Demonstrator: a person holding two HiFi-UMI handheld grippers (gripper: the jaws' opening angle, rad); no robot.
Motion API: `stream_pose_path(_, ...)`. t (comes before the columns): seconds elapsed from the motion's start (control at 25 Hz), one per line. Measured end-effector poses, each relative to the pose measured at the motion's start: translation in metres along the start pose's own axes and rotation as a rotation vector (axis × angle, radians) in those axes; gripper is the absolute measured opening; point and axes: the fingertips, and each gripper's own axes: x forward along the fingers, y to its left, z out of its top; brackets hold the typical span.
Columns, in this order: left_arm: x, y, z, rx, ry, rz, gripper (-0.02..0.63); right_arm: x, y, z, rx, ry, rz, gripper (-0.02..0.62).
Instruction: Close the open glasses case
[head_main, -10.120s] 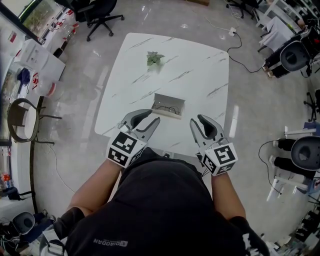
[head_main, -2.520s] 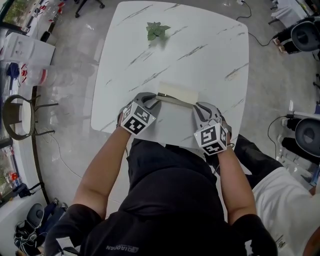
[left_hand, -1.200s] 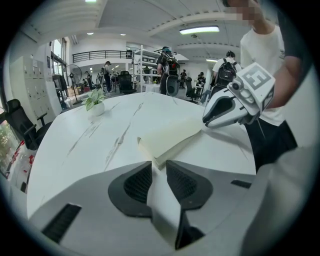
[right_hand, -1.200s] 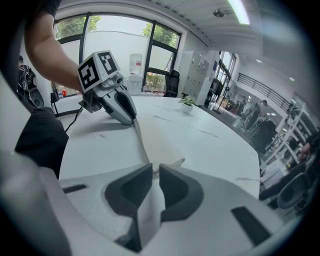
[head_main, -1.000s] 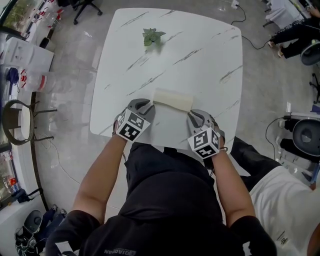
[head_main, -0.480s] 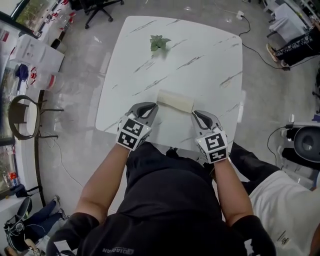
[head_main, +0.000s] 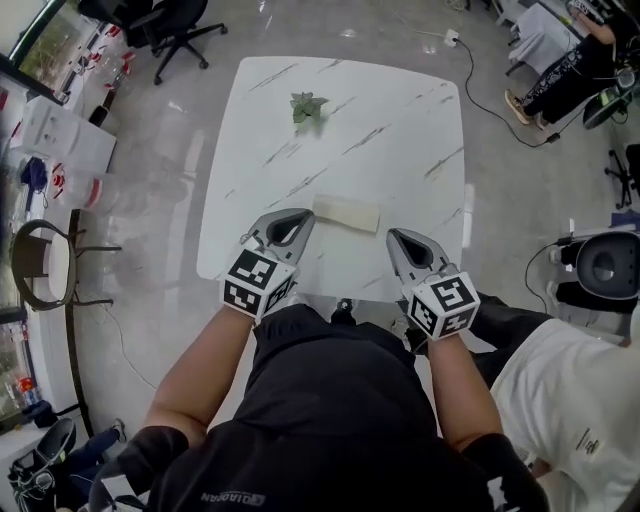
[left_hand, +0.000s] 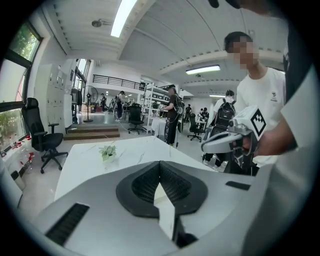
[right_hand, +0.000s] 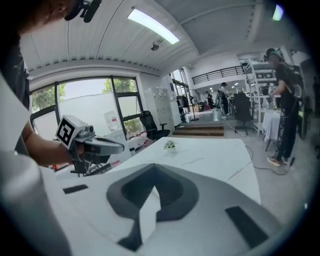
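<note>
- The glasses case (head_main: 346, 213) lies flat on the white marble table (head_main: 350, 110), in the table's near half and roughly midway between its left and right sides. A small potted plant (head_main: 305, 105) stands towards the table's far edge.
- From the head view the case shows as one slim, pale block with its lid down, so I judge the closing done or all but done. Whether the lid has fully latched is too small to tell.
- The left gripper (head_main: 303, 214) hangs over the table's near edge. Its claw is clenched, the jaws having just been closing, and its own view shows the ribbed pads meeting with nothing between them.
- The right gripper (head_main: 393, 234) hangs over the same near edge. Its jaws have also just been closing and are now pressed together on nothing.
- Neither gripper touches the case.
- Handling, as a judgement:
  - The case looks light and has a stiff shell, so it should stand a firm press.
  - Its skin is smooth and the table is polished, so a one-sided push would likely make it skate across the table.
  - If the lid needs more seating, steady one short end and press down along the lid's long front edge, away from the hinge.
</note>
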Motion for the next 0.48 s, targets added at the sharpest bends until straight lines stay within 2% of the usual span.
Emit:
stream_pose_path(0.24,-0.030,-0.013,0.029,-0.014,-0.057,-0.040,0.004,-0.021,0.025,0.024,0.056,-0.060,-0.022,0.000)
stream_pose_path(0.48,-0.051,-0.019,0.033,-0.027,-0.059,-0.040,0.005,-0.044,0.042,0.040,0.079,-0.109,-0.056,0.000)
